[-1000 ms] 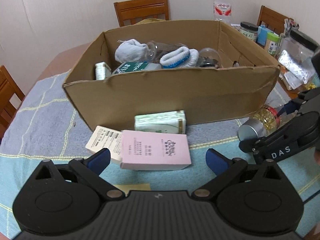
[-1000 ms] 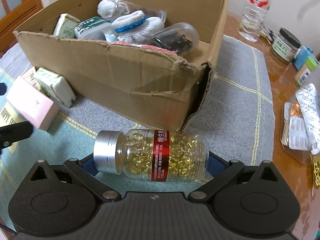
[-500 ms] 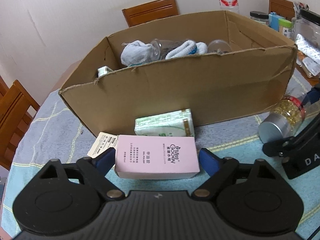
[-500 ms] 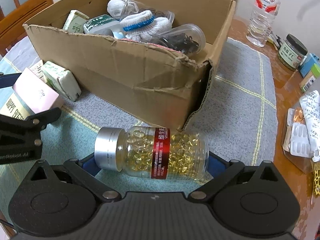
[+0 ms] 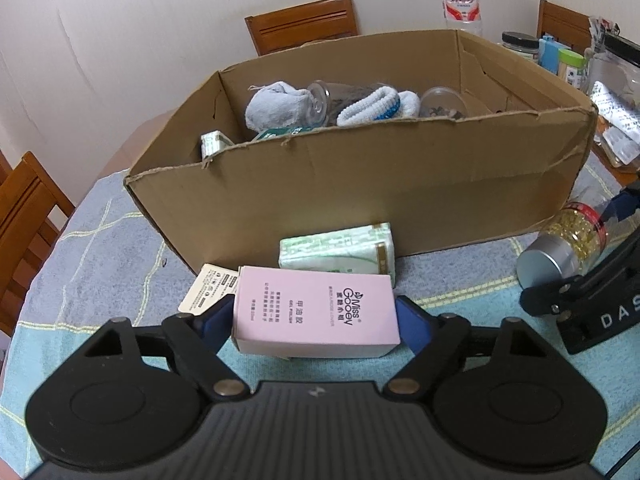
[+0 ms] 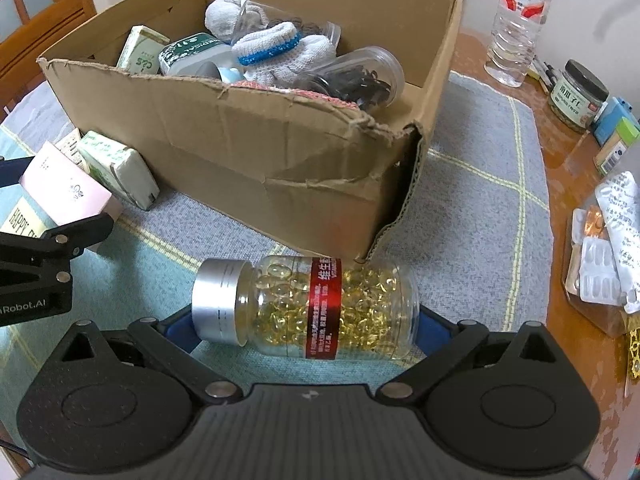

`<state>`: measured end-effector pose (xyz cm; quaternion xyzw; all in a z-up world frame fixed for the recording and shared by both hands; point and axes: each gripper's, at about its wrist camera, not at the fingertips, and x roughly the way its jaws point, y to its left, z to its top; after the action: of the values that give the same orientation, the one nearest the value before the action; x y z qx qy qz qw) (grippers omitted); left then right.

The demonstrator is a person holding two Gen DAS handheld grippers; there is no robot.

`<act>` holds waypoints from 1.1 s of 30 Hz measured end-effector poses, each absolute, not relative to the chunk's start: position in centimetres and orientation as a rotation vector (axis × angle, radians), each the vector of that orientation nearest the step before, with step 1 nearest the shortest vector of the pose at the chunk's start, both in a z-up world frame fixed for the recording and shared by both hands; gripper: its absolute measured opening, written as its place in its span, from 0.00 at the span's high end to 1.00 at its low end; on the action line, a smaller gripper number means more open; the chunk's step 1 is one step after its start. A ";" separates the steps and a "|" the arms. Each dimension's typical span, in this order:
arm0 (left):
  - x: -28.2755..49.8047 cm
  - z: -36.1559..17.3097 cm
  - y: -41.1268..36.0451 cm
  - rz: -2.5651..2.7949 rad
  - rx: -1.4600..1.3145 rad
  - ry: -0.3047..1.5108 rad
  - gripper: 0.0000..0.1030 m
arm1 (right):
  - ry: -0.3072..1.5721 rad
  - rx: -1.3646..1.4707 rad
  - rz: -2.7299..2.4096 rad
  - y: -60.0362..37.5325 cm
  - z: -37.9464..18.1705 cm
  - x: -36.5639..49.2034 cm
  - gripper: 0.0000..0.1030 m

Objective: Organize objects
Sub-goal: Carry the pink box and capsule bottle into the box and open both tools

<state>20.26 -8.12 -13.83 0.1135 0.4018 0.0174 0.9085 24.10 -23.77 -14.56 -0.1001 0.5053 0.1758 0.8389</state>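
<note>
A pink carton (image 5: 320,304) sits between the blue pads of my left gripper (image 5: 312,318). Its jaws are closing and the pads touch both ends of the carton. Just beyond it a green-and-white packet (image 5: 336,252) lies against the near wall of the open cardboard box (image 5: 360,184), which holds socks, jars and small packs. My right gripper (image 6: 304,326) is shut end to end on a clear bottle of yellow capsules (image 6: 320,304) with a silver cap and red label. It holds the bottle on its side by the box's torn corner (image 6: 400,200).
A white labelled pack (image 5: 208,288) and a yellow card (image 6: 20,220) lie beside the pink carton on the checked cloth. A water bottle (image 6: 516,24), jars (image 6: 576,92) and blister packs (image 6: 600,272) crowd the bare table on the right. Wooden chairs (image 5: 304,24) stand around it.
My left gripper's jaws have come in from wide apart to both ends of the pink carton, and that view has swung slightly. The right gripper and its capsule bottle have stayed put.
</note>
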 end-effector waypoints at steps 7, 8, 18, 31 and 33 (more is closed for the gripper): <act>20.2 -13.8 -7.9 0.020 0.226 0.835 0.19 | 1.093 -0.167 0.353 -23.9 -14.4 24.6 0.00; 20.2 -13.8 -7.9 0.016 0.223 0.837 0.19 | 1.094 -0.161 0.351 -23.9 -14.4 24.6 0.00; 20.3 -13.1 -7.8 -0.027 0.237 0.841 0.19 | 1.111 -0.172 0.332 -23.5 -14.1 24.7 0.07; 20.4 -10.7 -6.5 -0.171 0.201 0.897 0.19 | 1.157 -0.179 0.374 -23.6 -12.2 23.6 0.07; 20.3 -10.0 -6.1 -0.204 0.187 0.916 0.19 | 1.153 -0.183 0.397 -23.6 -11.4 23.3 0.07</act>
<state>20.32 -6.10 -10.03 0.0897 0.4408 -0.0979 0.8877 23.26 -23.61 -11.39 -0.0858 0.5409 0.1862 0.8157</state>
